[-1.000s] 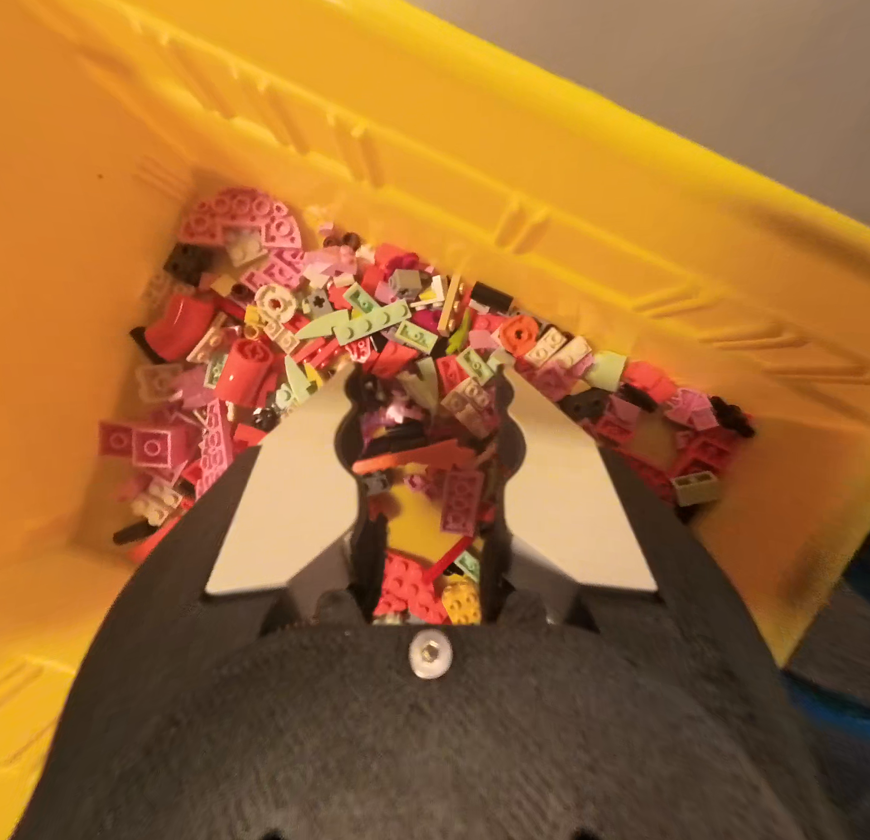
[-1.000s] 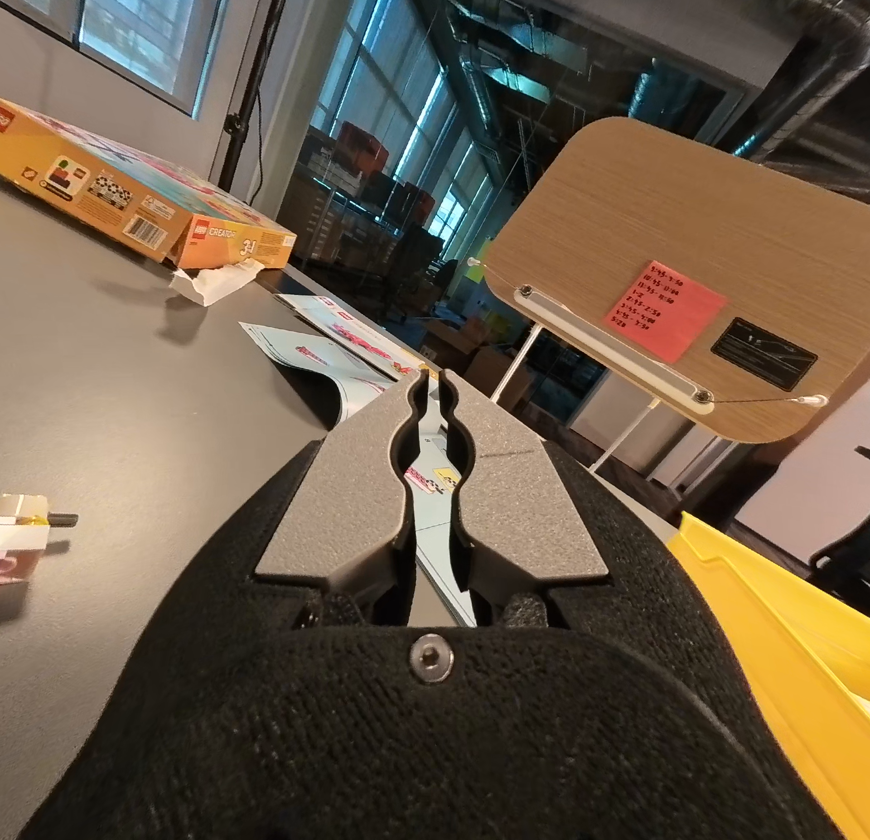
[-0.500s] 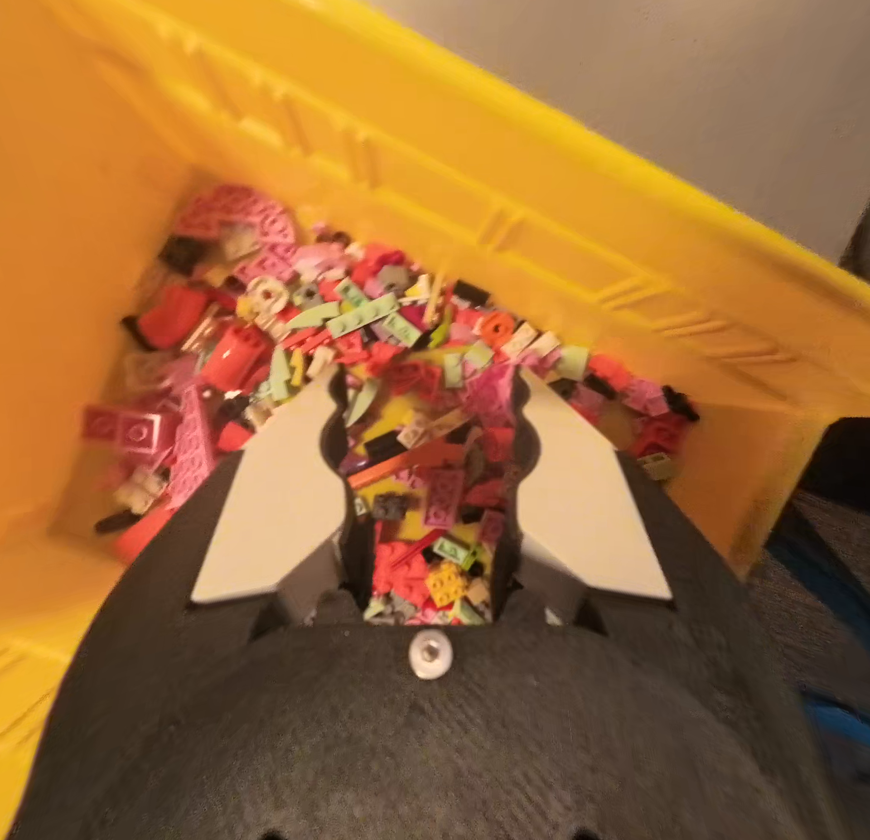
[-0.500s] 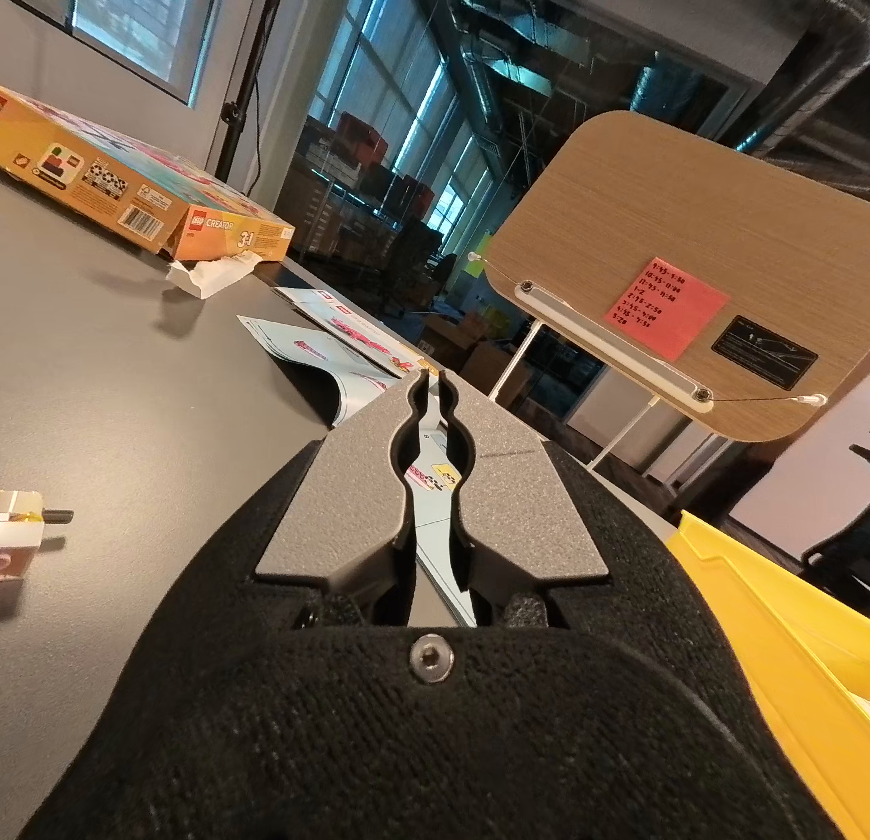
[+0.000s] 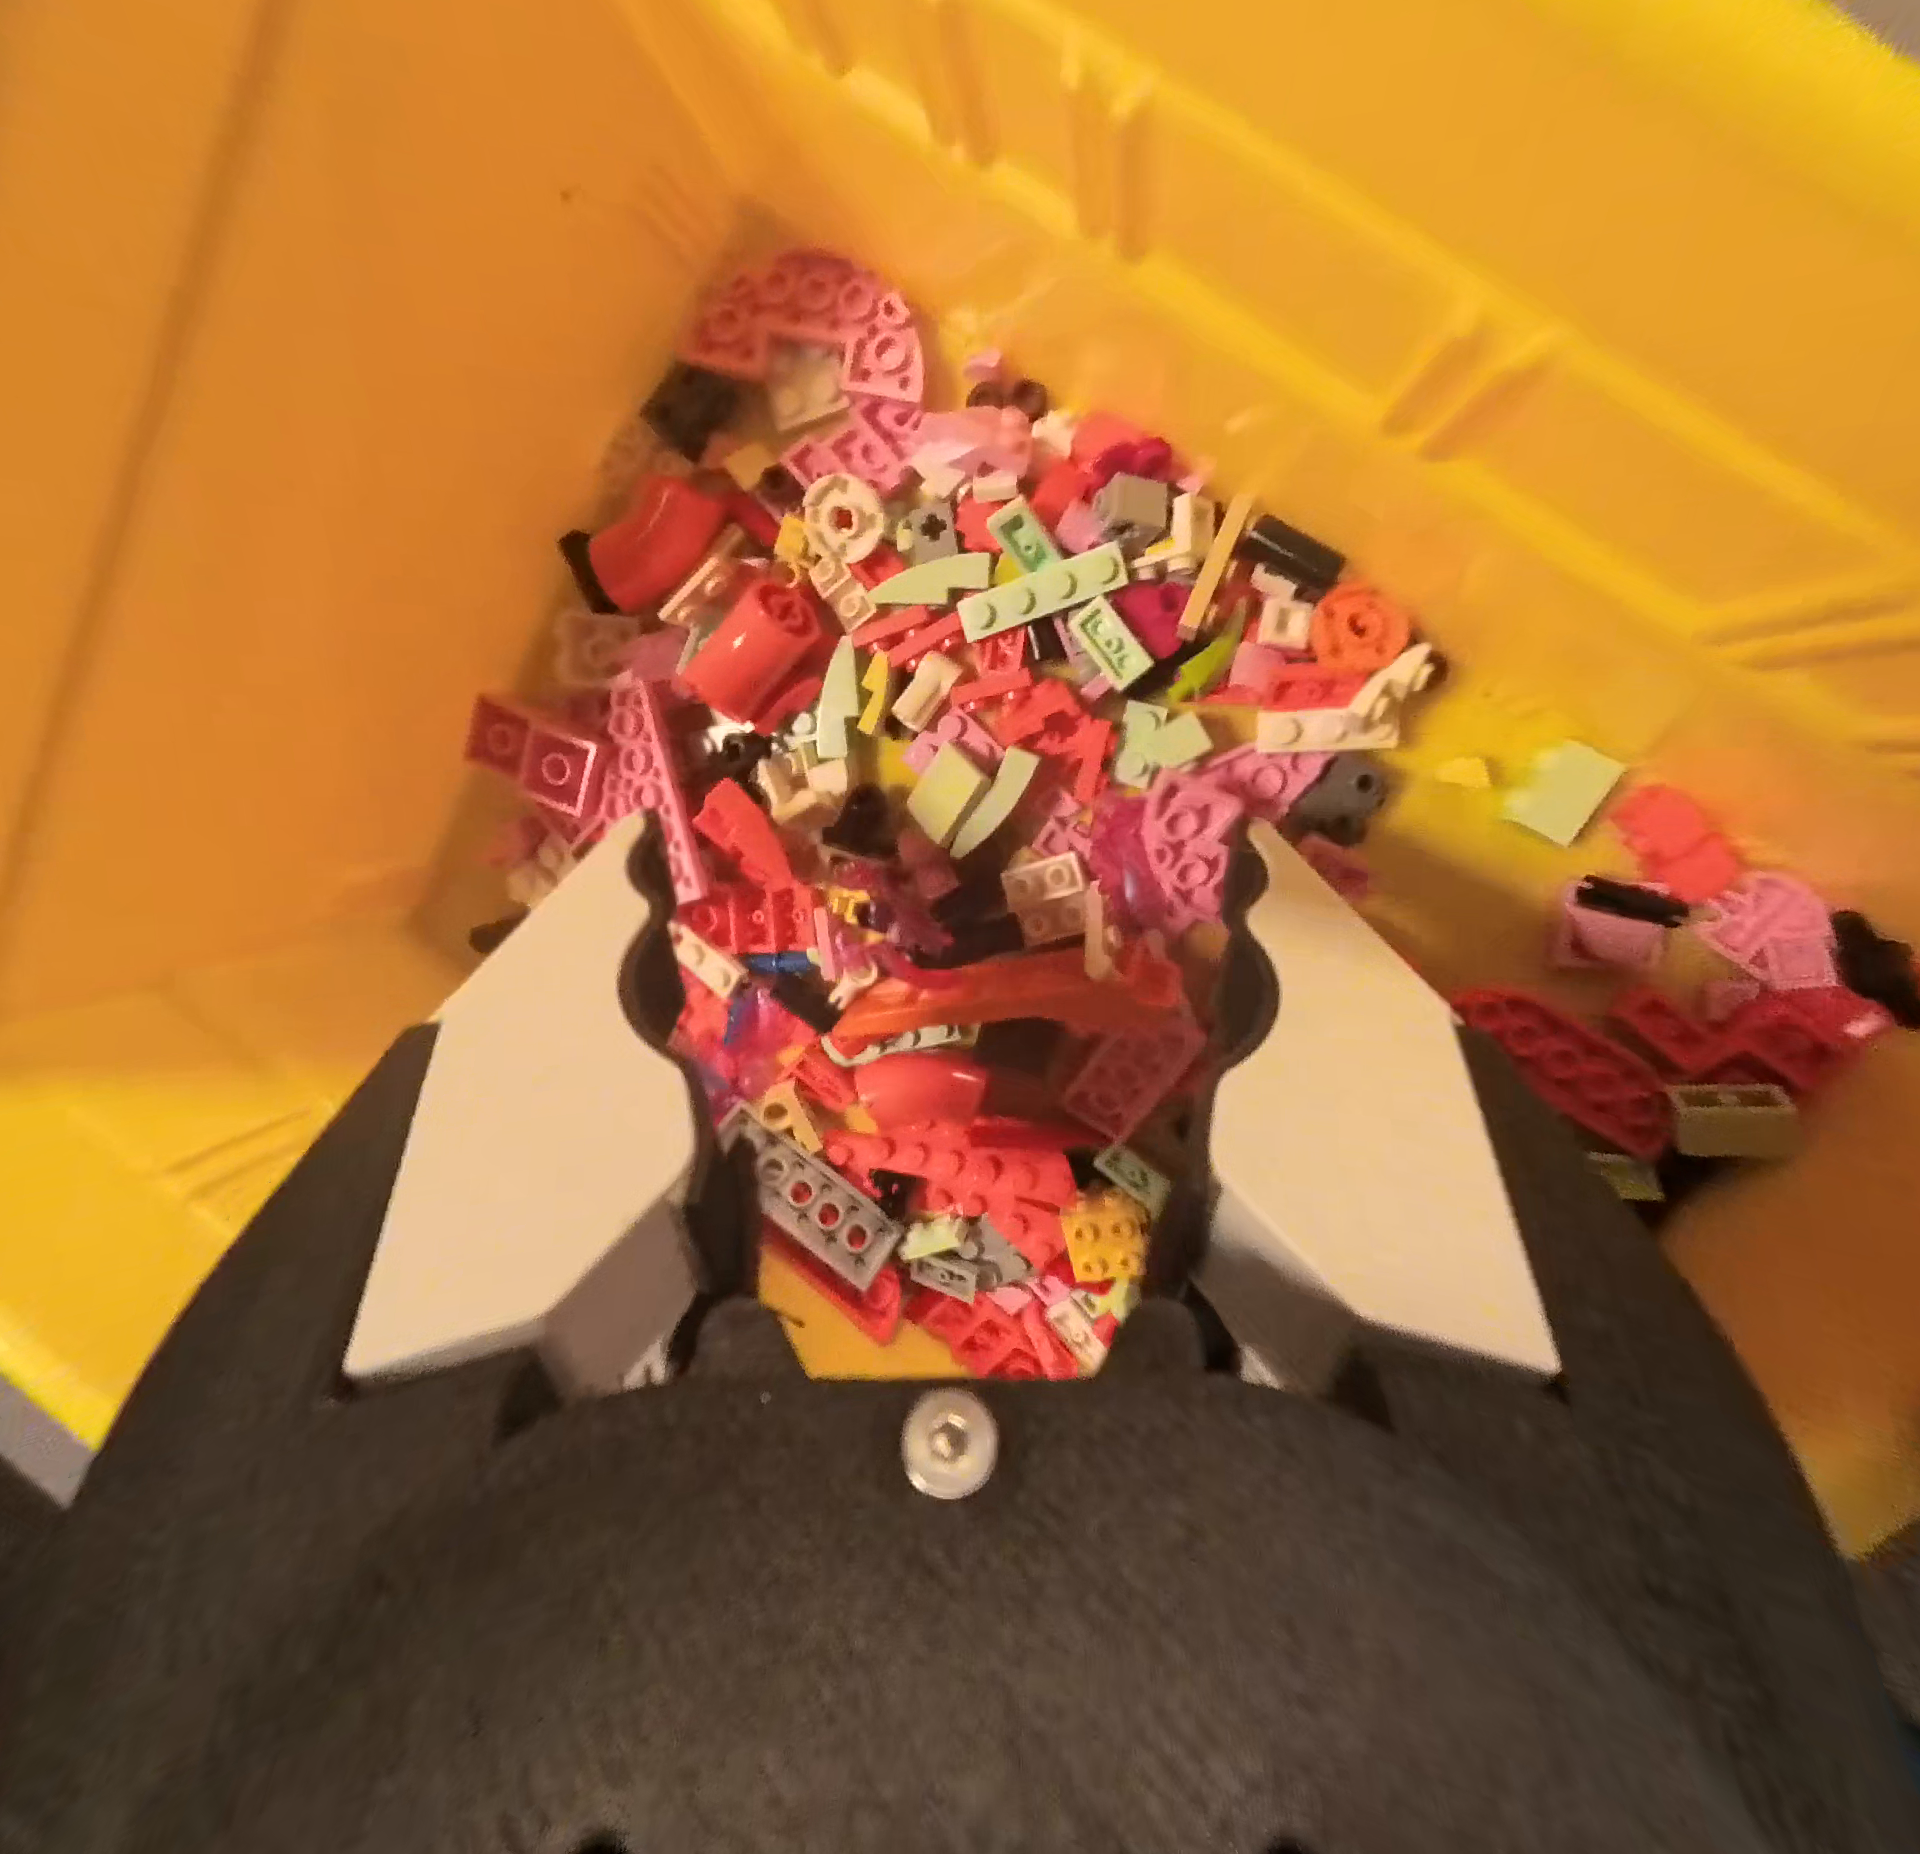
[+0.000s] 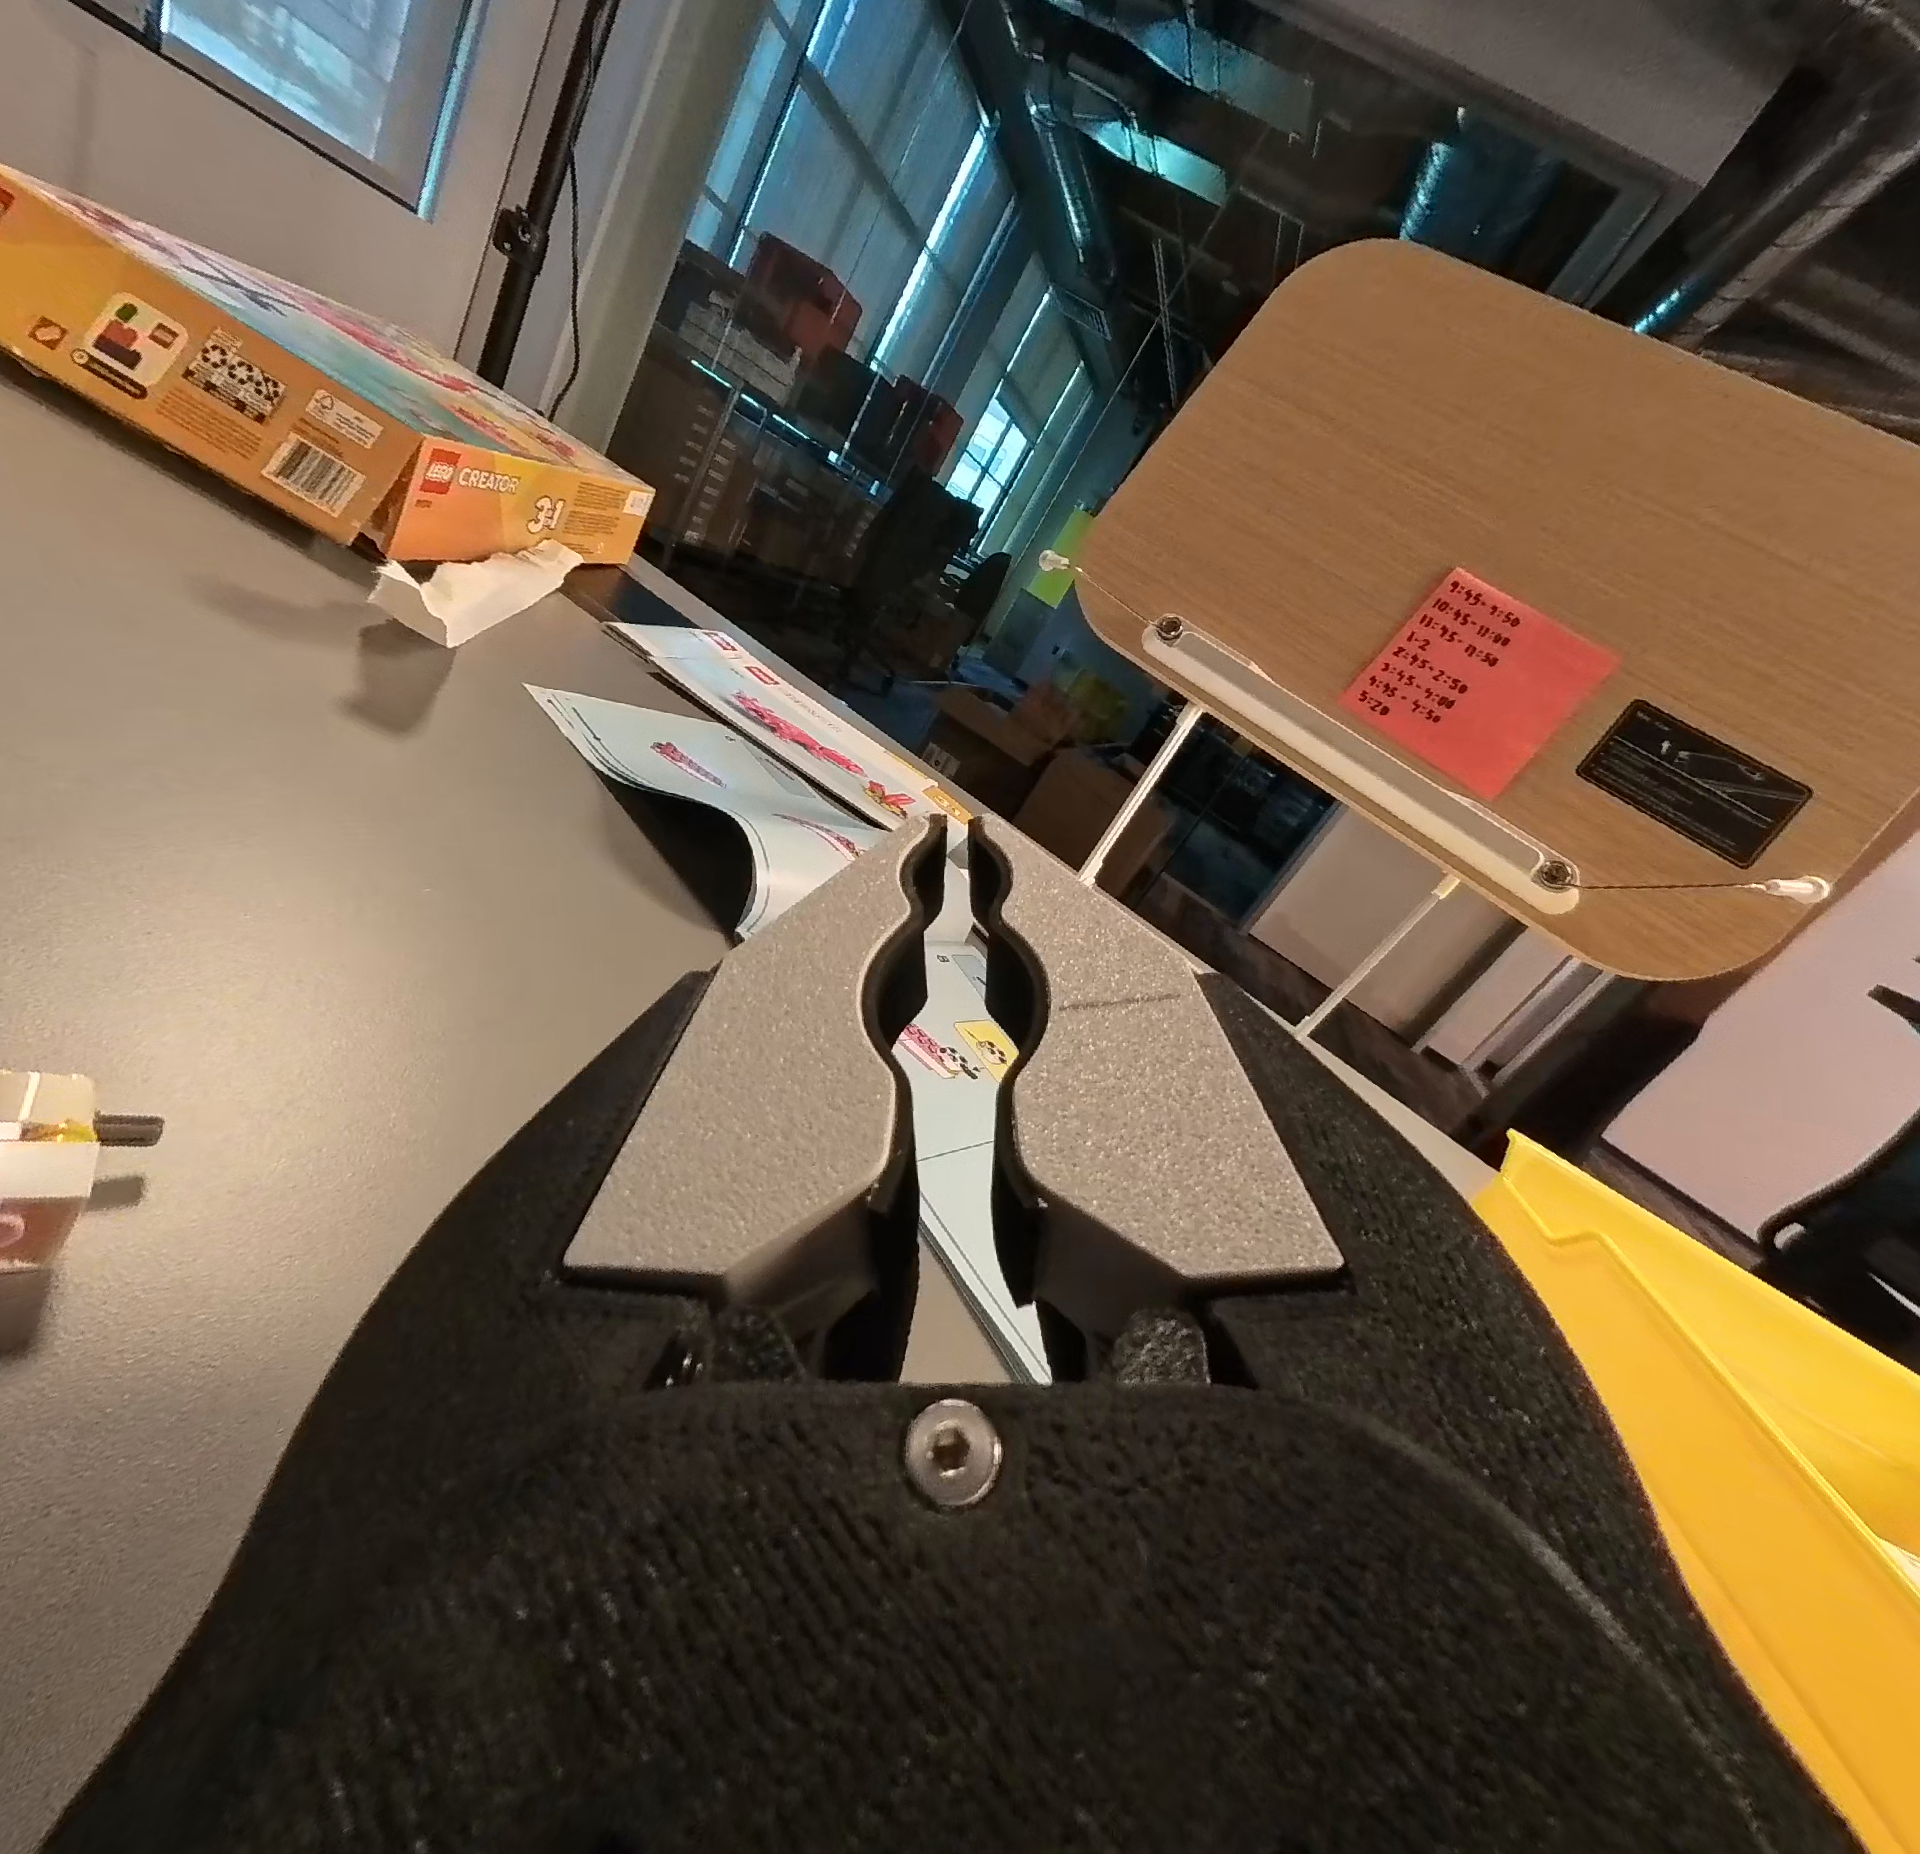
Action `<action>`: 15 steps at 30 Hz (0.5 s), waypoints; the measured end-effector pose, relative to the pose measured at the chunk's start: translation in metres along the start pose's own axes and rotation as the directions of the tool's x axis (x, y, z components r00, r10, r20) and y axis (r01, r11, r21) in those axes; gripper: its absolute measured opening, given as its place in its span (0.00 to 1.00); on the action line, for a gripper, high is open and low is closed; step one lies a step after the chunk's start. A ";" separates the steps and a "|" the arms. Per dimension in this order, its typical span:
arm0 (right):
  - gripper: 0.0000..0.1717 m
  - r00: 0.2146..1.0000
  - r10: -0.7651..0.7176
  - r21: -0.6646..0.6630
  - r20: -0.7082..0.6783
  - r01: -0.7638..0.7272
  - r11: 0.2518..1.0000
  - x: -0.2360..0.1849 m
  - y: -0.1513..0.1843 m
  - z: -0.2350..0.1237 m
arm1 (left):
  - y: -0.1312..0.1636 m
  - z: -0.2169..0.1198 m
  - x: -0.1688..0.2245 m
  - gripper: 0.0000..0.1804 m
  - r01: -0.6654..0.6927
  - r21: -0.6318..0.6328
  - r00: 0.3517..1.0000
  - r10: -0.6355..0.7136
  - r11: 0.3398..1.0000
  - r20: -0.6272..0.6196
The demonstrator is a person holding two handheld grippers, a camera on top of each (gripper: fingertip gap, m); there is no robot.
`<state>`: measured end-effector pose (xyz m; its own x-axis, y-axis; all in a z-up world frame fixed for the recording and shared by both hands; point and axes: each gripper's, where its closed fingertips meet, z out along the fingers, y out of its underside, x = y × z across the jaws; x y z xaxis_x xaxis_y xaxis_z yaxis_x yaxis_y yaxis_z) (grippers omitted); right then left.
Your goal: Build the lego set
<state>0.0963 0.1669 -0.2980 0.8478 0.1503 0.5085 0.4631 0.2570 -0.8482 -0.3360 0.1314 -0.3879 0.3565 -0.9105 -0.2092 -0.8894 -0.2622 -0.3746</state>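
Left gripper (image 5: 948,848): jaws spread wide, nothing between the pads. It points down into a yellow bin (image 5: 312,454), over a heap of small building bricks (image 5: 935,724). The heap is banked into the bin's far left corner and runs back under the gripper; the bricks lie straight ahead of and below the fingertips, clear of both. A long orange curved piece (image 5: 966,989) lies crosswise between the two fingers, its long axis at right angles to the gripper's line. Stray bricks (image 5: 1704,931) sit apart toward the right wall, on bare bin floor. This gripper is much the nearer to the bricks.

Right gripper (image 6: 958,825): jaws drawn together to a thin slit, nothing in them. It rests low over a grey desk (image 6: 260,869), aimed at its far edge, where printed booklets (image 6: 727,776) lie. A flat cardboard box (image 6: 312,402) sits at the far left corner. The bin's rim shows at the right edge. Beyond stand a tilted wooden board (image 6: 1507,516) and windows.
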 end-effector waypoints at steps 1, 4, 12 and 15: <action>0.01 1.000 0.000 0.000 0.000 0.000 1.000 0.000 0.000 0.000 | 0.001 -0.002 0.000 0.58 0.020 0.006 1.000 -0.020 1.000 -0.002; 0.01 1.000 -0.001 -0.001 0.001 0.001 1.000 0.000 0.000 0.000 | 0.005 -0.007 0.007 0.59 0.057 0.021 0.997 -0.056 0.998 -0.045; 0.01 1.000 -0.011 -0.006 0.002 0.011 1.000 -0.001 0.001 0.001 | 0.012 -0.009 0.063 0.81 0.000 -0.045 0.960 -0.012 0.999 -0.279; 0.01 1.000 -0.015 -0.008 0.000 0.015 1.000 -0.001 0.001 0.001 | 0.012 -0.001 0.071 0.81 -0.032 -0.076 0.958 0.009 0.997 -0.285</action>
<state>0.0957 0.1682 -0.2996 0.8409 0.1467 0.5210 0.4777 0.2514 -0.8418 -0.3214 0.0631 -0.4065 0.2524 -0.9661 0.0538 -0.9193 -0.2568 -0.2983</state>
